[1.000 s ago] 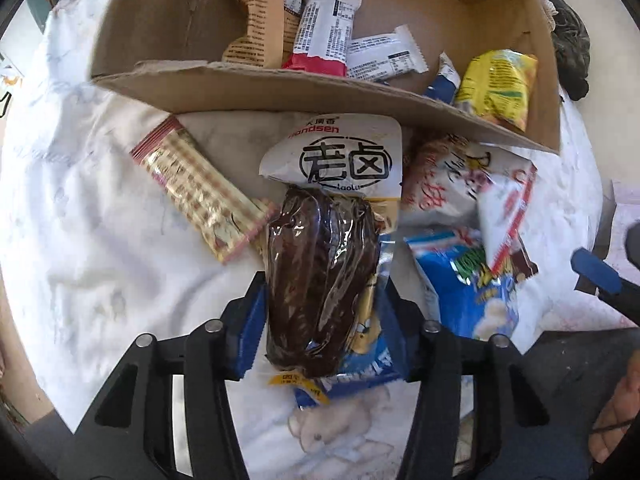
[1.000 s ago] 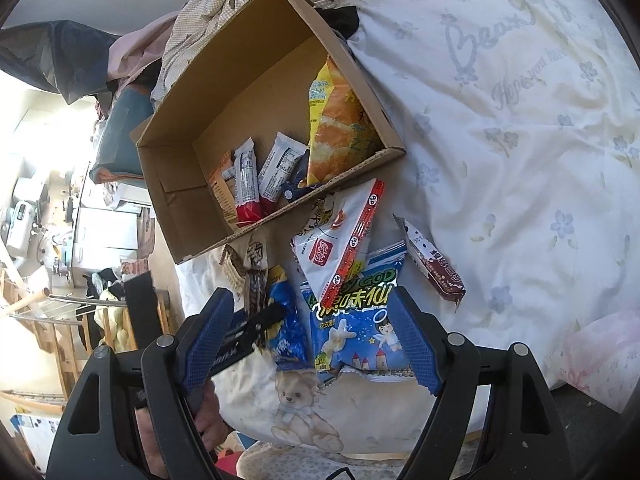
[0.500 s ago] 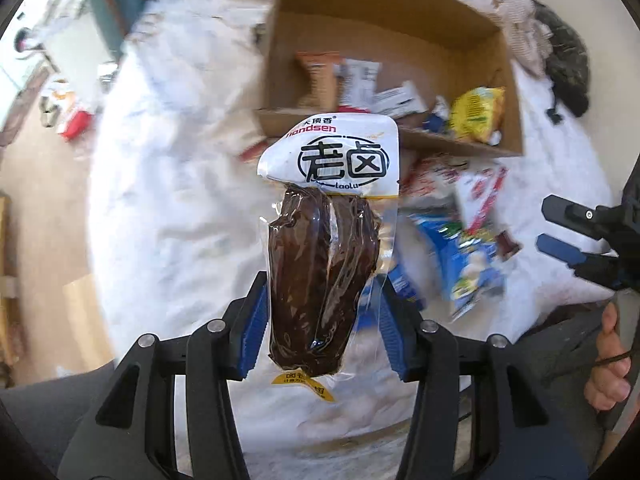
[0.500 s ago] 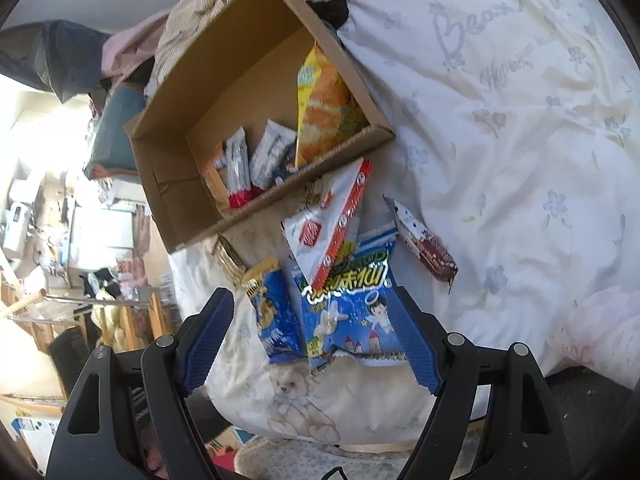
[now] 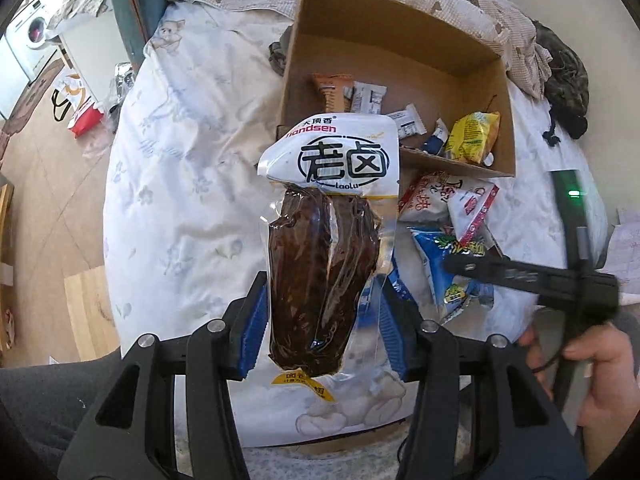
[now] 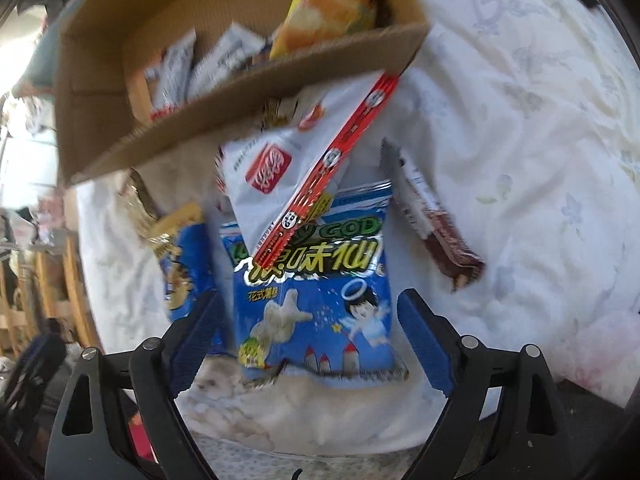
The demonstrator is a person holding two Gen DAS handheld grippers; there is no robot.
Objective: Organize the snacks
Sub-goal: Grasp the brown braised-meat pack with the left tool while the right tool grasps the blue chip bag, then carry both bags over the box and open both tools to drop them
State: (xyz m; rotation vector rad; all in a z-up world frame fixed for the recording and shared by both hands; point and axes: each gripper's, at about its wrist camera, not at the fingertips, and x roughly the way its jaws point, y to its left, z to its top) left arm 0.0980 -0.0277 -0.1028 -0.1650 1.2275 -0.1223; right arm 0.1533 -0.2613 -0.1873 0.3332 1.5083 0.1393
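Progress is approx. halfway, judging by the layout. Cardboard box (image 5: 400, 60) on the bed (image 5: 180, 160) already holds several snacks, incl. a yellow bag (image 5: 474, 136) and some small bars. Left gripper (image 5: 322, 334) is clamped on the braised-meat pack (image 5: 324, 264) and holds it in the air in front of the box, so this one is not yet inside. Right gripper (image 6: 308, 336) has its jaws wide apart, nothing between them, just over the blue puff bag (image 6: 316, 300). Also left outside the box: white pouch (image 6: 276, 172), brown bar (image 6: 432, 216), another blue pack (image 6: 184, 264).
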